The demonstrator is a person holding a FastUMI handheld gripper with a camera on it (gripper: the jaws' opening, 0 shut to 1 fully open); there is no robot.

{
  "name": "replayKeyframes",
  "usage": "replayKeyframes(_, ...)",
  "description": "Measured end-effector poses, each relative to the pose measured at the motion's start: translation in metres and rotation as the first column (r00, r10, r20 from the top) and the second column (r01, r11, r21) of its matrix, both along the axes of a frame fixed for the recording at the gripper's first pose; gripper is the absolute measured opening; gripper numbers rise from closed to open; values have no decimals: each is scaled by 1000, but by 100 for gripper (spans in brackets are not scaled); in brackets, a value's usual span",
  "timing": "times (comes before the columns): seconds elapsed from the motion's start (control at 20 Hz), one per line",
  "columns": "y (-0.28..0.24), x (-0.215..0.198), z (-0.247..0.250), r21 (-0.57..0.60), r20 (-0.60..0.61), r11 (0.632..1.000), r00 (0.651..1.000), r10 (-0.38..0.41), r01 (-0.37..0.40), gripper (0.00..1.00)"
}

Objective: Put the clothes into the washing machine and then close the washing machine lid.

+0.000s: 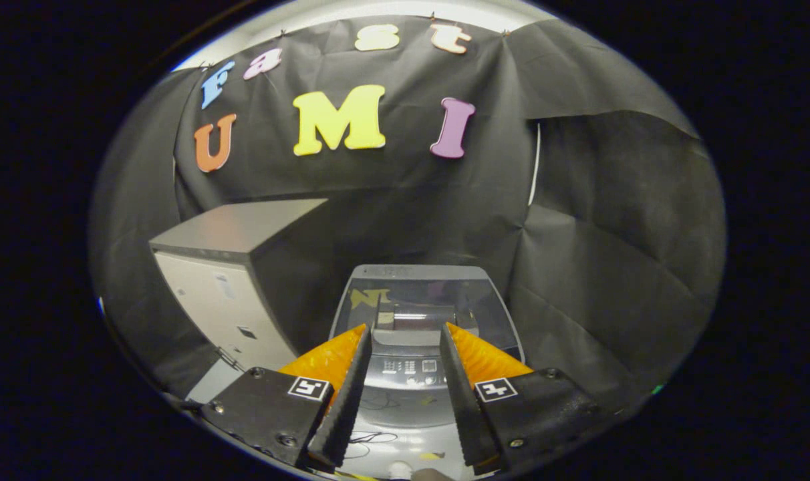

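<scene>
The gripper (405, 334) is wide open and holds nothing. The washing machine (415, 371) stands straight ahead, seen between the two fingers; its lid (425, 297) is just beyond the fingertips and looks closed. I see no clothes here.

- Grey cabinet (234, 284): box-shaped unit with a darker flat top and a pale front panel; positioned to the left of the scene, standing against the black cloth wall (612, 234)
- Cloth wall: creased; seams visible
</scene>
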State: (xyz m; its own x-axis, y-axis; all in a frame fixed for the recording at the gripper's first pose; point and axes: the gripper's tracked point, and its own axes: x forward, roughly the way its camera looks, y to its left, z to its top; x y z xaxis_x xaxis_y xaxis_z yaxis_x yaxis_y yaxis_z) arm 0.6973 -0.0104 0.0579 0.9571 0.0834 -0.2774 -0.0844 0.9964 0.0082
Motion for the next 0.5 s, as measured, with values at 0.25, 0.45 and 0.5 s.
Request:
replayKeyframes(0.25,1,-12,9,4,73,999,997,-34,34,66)
replayKeyframes(0.45,2,-20,14,8,115,999,993,-38,37,66)
replayKeyframes(0.5,3,-20,16,13,128,999,991,-33,32,66)
